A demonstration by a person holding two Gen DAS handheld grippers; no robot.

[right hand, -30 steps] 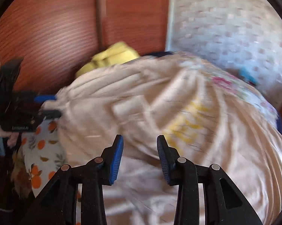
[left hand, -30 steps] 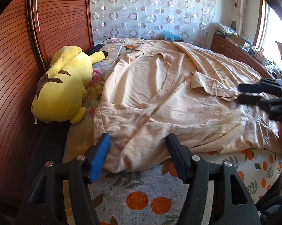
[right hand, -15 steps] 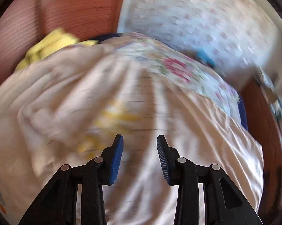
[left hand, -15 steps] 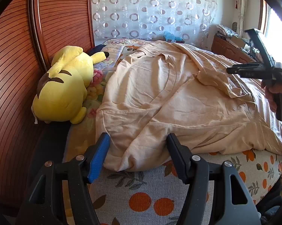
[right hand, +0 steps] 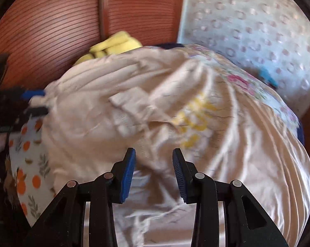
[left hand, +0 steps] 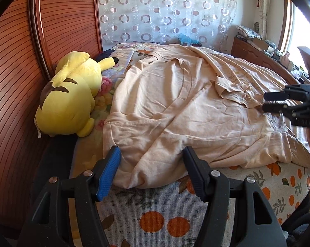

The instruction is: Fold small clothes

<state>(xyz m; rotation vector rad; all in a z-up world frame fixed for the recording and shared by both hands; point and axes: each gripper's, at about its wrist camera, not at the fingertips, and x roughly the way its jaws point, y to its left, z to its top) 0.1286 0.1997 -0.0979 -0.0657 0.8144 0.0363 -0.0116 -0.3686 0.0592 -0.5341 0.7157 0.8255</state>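
Left gripper (left hand: 150,169) spread, straddling shirt (left hand: 185,111) hem, likely ready to pinch. Right gripper (right hand: 153,171) spread, empty, over shirt's sleeve (left hand: 233,90), likely to fold it inward.

Right gripper (left hand: 267,102) lowered from above the bed to the shirt's (left hand: 175,111) right side, sleeve (left hand: 235,91) dropped flat again, right camera swung back left.

You had a pale beige shirt (left hand: 185,111) with a yellow print (right hand: 194,119). Under it, the bedsheet (left hand: 155,212) was grey-white with orange fruit and green leaves. Left of the shirt lay a yellow plush (left hand: 70,98) with brown stripes. Both grippers' pads (left hand: 108,173) were blue on black fingers.
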